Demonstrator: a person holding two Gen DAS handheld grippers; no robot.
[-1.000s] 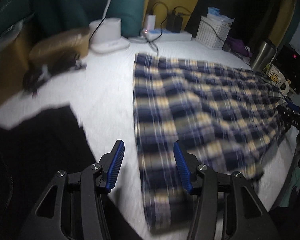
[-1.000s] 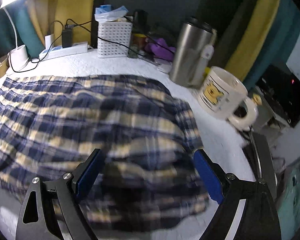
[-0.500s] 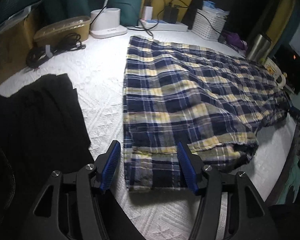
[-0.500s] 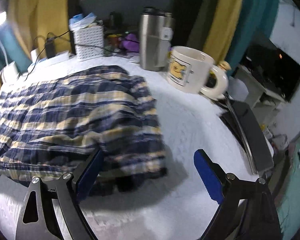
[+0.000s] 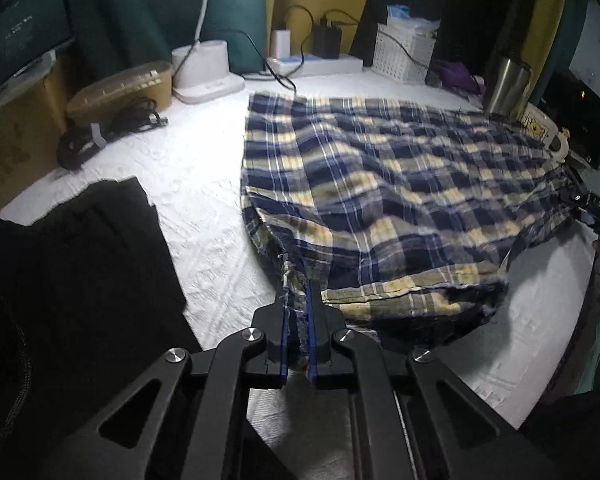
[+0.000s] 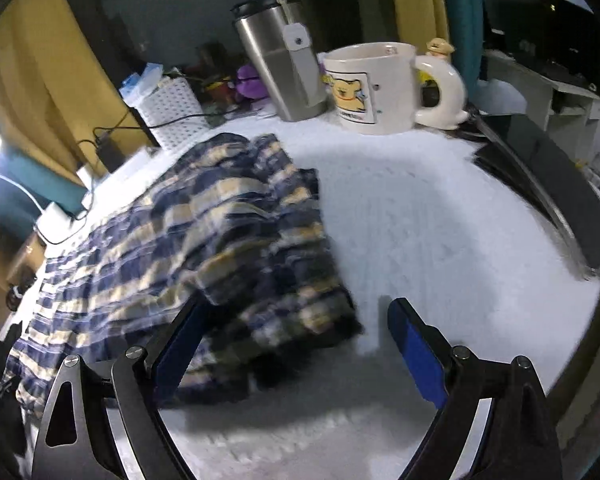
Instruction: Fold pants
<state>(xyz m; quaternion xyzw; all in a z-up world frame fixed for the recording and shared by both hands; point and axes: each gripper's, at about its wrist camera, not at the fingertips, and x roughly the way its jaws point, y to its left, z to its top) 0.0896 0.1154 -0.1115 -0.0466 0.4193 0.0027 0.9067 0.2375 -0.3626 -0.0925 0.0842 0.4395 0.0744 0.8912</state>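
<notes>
Pinching a near corner of the plaid pants [image 5: 380, 184] between blue pads [image 5: 310, 312], left gripper [image 5: 297, 312] just clamped there, likely to lift that end for a fold. Straddling the opposite end with jaws wide and just narrowing, right gripper [image 6: 296, 340], nothing pressed yet. Spread flat across the white quilted cover [image 5: 204, 184], clear of mug [image 6: 370, 84] and tumbler [image 6: 280, 60].

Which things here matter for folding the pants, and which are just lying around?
In the job:
plaid pants
left gripper, jaws just closed on the pants' near corner
right gripper, open at the other end

Lying about:
mug
steel tumbler
white basket
black cloth
cable coil
</notes>
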